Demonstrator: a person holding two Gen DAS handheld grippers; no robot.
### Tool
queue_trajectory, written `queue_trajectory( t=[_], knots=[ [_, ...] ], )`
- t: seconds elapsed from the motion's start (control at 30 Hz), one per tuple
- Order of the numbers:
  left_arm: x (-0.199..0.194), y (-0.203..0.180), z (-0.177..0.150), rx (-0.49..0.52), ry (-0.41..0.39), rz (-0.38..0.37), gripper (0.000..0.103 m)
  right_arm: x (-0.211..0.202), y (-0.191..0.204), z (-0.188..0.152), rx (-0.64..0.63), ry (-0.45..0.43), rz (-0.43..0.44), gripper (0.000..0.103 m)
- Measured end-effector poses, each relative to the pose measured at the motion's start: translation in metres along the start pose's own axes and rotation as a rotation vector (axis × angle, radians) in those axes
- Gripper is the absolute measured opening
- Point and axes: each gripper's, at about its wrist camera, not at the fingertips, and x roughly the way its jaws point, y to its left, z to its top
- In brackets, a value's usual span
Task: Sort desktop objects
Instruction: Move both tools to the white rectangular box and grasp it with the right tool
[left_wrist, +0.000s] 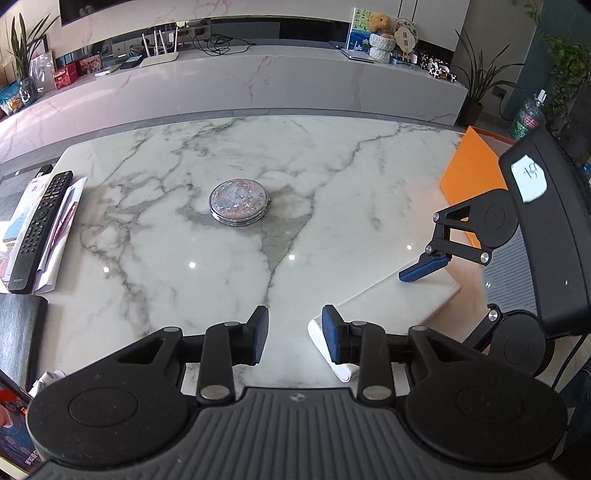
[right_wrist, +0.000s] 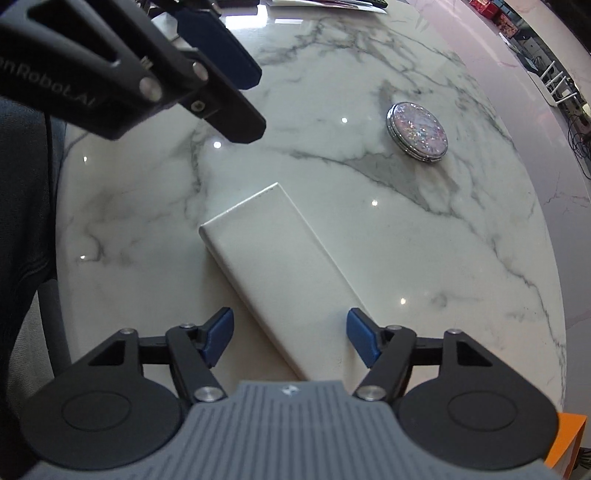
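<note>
Here, one round glittery compact (right_wrist: 417, 132) lying at one o'clock on the marble bench (right_wrist: 480, 258), one white slab (right_wrist: 280, 273) sitting between the wide-spread right gripper (right_wrist: 290, 339) fingers, left gripper (left_wrist: 294, 334) fingers gaping narrower, holding nothing.

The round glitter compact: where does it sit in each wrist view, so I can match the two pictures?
Left wrist view: the round glitter compact lies mid-table, ahead of the left claw.
Right wrist view: the compact is at the upper right, beyond the white slab.
Shared landmark: the white slab, lying flat on the marble table.
</note>
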Motion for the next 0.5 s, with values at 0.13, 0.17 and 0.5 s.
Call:
queue_trajectory(
  t=[0.13,0.17,0.5],
  knots=[
    [0.007,0.011,0.000,-0.018,0.016,0.030,0.037,0.009,-0.002,0.004,-0.072,0.010,-0.032,0.075],
    [0.008,0.013,0.000,-0.025,0.012,0.033,0.037,0.011,-0.006,0.005,-0.060,0.007,-0.022,0.075],
    [0.029,0.030,0.017,-0.015,0.023,0.045,0.037,0.014,-0.052,0.005,0.163,0.022,0.053,0.032]
  ],
)
